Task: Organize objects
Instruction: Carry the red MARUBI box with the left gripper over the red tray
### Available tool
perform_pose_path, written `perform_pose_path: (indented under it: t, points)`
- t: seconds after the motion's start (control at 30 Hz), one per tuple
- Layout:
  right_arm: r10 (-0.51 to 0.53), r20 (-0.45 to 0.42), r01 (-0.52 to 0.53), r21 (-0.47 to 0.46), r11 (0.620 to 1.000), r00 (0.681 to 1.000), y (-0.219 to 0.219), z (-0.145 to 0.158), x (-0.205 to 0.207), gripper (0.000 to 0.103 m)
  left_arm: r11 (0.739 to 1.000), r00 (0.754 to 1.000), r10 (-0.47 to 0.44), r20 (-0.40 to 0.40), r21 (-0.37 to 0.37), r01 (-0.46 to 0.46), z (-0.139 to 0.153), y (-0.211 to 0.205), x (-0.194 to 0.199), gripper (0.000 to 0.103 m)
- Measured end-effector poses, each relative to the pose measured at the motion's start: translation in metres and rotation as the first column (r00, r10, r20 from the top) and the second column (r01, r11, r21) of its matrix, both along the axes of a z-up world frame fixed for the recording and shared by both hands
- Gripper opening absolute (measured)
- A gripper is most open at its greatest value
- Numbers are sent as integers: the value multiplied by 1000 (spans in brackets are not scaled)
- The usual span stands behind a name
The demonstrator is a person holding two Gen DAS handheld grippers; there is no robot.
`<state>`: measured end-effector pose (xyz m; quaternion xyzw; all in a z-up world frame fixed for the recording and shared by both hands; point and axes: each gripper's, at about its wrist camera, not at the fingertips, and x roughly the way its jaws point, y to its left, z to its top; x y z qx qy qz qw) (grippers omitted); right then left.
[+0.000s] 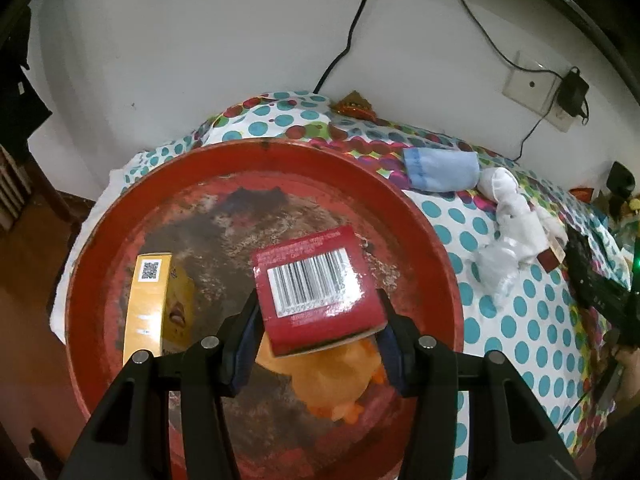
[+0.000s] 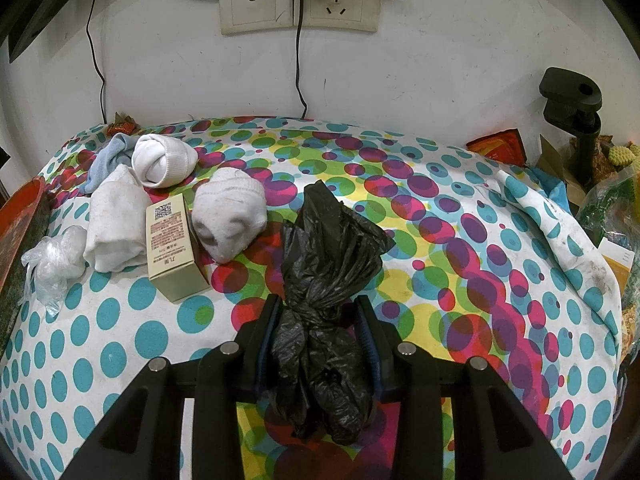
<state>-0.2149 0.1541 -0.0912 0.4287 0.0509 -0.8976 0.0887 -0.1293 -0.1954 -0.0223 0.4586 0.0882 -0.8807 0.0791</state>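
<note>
Red box (image 1: pixel 316 288) clamped in left tool (image 1: pixel 320 332) over basin (image 1: pixel 432 240); could slip, glossy; right tool (image 2: pixel 318 340) pinching black bag (image 2: pixel 324 280)

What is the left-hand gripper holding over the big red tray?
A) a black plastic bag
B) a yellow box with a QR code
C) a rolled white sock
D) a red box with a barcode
D: the left gripper pinches the red box with the barcode over the red tray, while the yellow box lies in it.
</note>
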Motion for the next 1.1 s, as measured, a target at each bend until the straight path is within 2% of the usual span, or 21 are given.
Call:
perform_pose_path:
  t: [0.2,0.33,0.53,0.73,0.97,1.1]
  points:
    - [-1,0,1,0,1000,1000,-2,0,1,38,1000,1000,14,-9,17,-14,1,-7,-4,46]
    - [-2,0,2,0,1000,1000,-2,0,1,38,1000,1000,21,-5,-16,-21,0,-10,-11,42]
    - [-3,0,3,1,1000,1000,-4,0,2,38,999,999,47,-8,-22,-48,-1,-22,-16,42]
    - [-4,0,4,2,1000,1000,-4,0,2,38,995,995,99,22,4,-99,-12,-40,-24,42]
    - [-5,0,5,2,1000,1000,-6,1,3,38,989,988,150,41,-26,-149,-23,-58,-28,42]
    - [-5,0,5,2,1000,1000,-6,1,3,38,984,983,176,51,-16,-175,-30,-68,-27,42]
